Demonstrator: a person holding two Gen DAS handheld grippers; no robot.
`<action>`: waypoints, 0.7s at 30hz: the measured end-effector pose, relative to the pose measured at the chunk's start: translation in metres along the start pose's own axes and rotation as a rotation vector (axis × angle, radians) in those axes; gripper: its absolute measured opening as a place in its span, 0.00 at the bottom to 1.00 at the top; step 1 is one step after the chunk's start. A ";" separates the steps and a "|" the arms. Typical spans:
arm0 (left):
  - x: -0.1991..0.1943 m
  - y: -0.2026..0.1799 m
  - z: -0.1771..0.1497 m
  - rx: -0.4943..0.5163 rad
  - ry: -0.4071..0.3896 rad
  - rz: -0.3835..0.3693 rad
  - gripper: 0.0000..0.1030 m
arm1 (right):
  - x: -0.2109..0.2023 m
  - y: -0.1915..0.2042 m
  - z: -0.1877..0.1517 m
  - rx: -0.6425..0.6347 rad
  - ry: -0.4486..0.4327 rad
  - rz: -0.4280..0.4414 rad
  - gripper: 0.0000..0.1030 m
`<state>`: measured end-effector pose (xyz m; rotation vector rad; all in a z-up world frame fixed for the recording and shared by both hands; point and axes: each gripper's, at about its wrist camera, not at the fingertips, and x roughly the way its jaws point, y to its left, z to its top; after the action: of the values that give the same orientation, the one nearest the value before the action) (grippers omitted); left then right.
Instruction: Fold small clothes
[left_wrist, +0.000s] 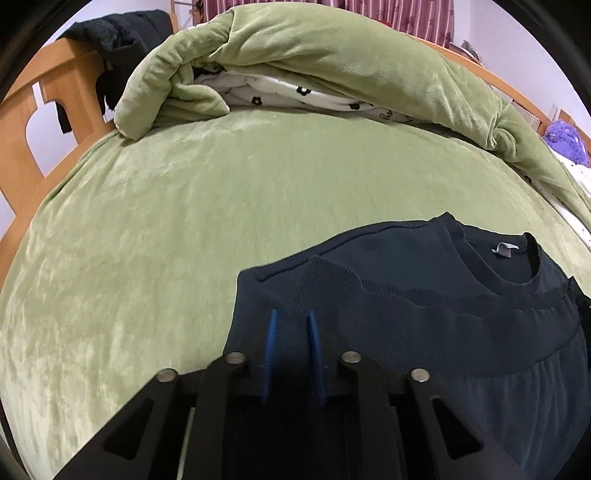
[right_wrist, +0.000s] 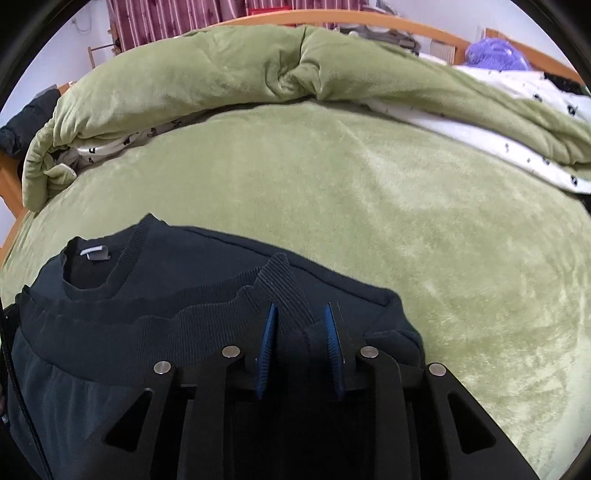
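A dark navy sweatshirt (left_wrist: 424, 295) lies on the green bed cover, its ribbed hem folded up to just below the collar with the grey label (left_wrist: 502, 249). My left gripper (left_wrist: 291, 321) has its blue pads narrowly apart with the left end of the ribbed hem between them. In the right wrist view the sweatshirt (right_wrist: 166, 295) sits at lower left. My right gripper (right_wrist: 301, 314) holds the right end of the ribbed hem (right_wrist: 284, 288) between its blue pads, and the cloth rises up between them.
A rolled green duvet (left_wrist: 314, 62) with white flowered lining lies across the far side of the bed. The green bed cover (right_wrist: 424, 221) spreads around. A wooden bed frame (left_wrist: 44, 122) with black clothes is at left. A purple plush (right_wrist: 495, 55) sits far right.
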<state>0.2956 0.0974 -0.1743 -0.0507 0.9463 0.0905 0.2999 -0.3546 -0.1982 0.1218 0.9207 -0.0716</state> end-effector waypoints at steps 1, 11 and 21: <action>-0.003 0.002 -0.001 -0.002 0.001 -0.010 0.23 | -0.005 0.003 0.001 -0.003 -0.011 0.000 0.30; -0.036 0.028 -0.025 -0.056 -0.023 -0.102 0.45 | -0.071 0.082 -0.023 -0.054 -0.097 0.247 0.36; -0.067 0.051 -0.055 -0.059 -0.062 -0.128 0.55 | -0.050 0.170 -0.069 -0.206 -0.007 0.186 0.35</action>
<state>0.2075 0.1403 -0.1522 -0.1617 0.8760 0.0020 0.2346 -0.1767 -0.1867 0.0156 0.9005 0.1951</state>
